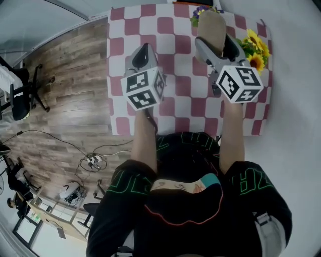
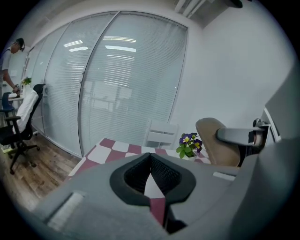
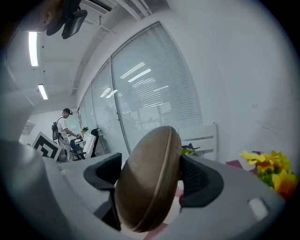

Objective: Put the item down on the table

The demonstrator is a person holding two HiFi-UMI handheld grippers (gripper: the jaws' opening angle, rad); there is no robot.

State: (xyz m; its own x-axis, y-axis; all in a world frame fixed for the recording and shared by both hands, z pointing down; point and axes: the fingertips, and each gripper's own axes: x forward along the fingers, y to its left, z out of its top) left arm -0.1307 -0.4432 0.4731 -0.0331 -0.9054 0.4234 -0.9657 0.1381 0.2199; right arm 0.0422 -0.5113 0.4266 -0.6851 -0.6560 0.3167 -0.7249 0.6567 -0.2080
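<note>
A tan oval case (image 1: 211, 30) with a seam round its edge is held above the far right of the red-and-white checked table (image 1: 175, 85). My right gripper (image 1: 216, 47) is shut on it. In the right gripper view the case (image 3: 147, 180) stands on edge between the two black pads (image 3: 201, 180) and fills the gap. My left gripper (image 1: 144, 52) hovers over the table's left half. Its pads (image 2: 161, 171) meet at the tips with nothing between them. From the left gripper view the case (image 2: 213, 140) shows off to the right.
Sunflowers (image 1: 256, 50) stand at the table's right edge and a small pot of purple flowers (image 1: 198, 15) at its far edge. A white chair (image 2: 161, 133) sits behind the table. An office chair (image 1: 20, 90) and floor cables (image 1: 93, 160) lie to the left. A person (image 2: 11, 61) stands far off.
</note>
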